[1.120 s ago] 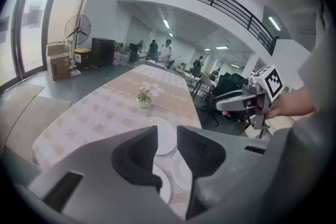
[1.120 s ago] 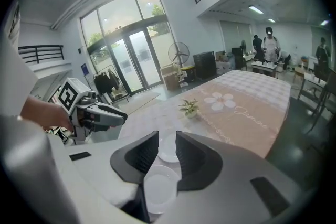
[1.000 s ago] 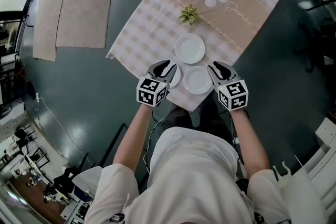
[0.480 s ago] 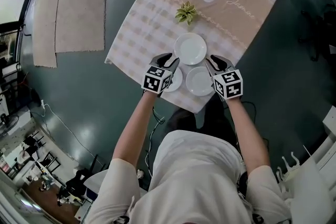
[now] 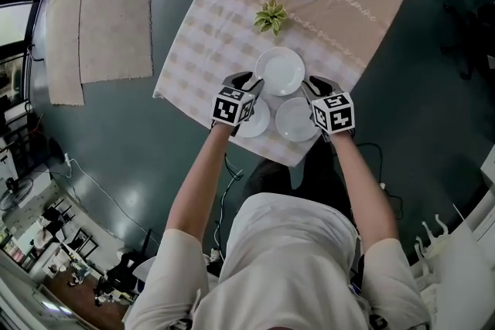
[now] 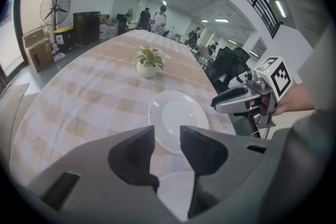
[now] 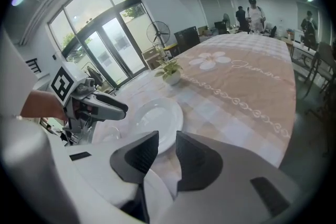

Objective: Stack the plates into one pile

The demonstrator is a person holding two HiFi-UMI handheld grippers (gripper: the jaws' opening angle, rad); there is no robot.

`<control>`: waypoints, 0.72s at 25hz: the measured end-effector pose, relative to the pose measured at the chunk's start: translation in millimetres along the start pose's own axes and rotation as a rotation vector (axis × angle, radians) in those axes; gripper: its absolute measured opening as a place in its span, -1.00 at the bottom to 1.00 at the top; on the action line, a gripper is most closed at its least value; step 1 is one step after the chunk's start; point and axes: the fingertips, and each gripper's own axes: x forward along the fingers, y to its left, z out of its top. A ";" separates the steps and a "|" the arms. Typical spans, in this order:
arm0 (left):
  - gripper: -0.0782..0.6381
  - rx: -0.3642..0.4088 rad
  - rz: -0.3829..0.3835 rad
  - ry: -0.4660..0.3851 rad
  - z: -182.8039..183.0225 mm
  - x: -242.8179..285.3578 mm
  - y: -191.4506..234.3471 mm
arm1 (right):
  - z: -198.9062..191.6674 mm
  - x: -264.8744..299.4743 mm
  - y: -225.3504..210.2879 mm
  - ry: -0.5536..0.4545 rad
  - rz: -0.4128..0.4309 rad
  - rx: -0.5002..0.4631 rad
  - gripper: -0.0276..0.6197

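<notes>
Three white plates lie on the checked tablecloth (image 5: pixel 209 35): a far plate (image 5: pixel 281 70) (image 6: pixel 177 119) (image 7: pixel 155 118), a near right plate (image 5: pixel 297 120) and a near left plate (image 5: pixel 255 121). My left gripper (image 5: pixel 246 81) (image 6: pixel 168 136) hangs over the near left plate, at the far plate's left rim. Its jaws have just been opening and stand open with nothing between them. My right gripper (image 5: pixel 317 85) (image 7: pixel 167 139) is above the near right plate's right side, also open and empty. Each gripper shows in the other's view: the right gripper (image 6: pixel 247 99), the left gripper (image 7: pixel 100 105).
A small potted plant (image 5: pixel 271 17) (image 6: pixel 148 60) (image 7: pixel 170 72) stands just beyond the far plate. The table's near edge (image 5: pixel 286 160) runs close below the two near plates. Two mats (image 5: pixel 100 19) lie on the floor to the left. People stand far behind the table.
Both grippers have moved forward and down over the near plates, closing in on the far plate's sides. The plates have not moved.
</notes>
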 end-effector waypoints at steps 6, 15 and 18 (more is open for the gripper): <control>-0.33 0.003 -0.016 0.065 -7.3 19.2 6.3 | -8.5 16.0 -6.4 0.021 -0.004 0.058 -0.54; -0.32 0.002 -0.017 0.096 -14.6 31.9 9.3 | -13.7 29.2 -8.6 0.029 0.001 0.132 -0.54; -0.36 0.001 -0.015 0.094 -14.9 32.3 11.0 | -12.5 32.5 -9.3 0.016 0.009 0.191 -0.54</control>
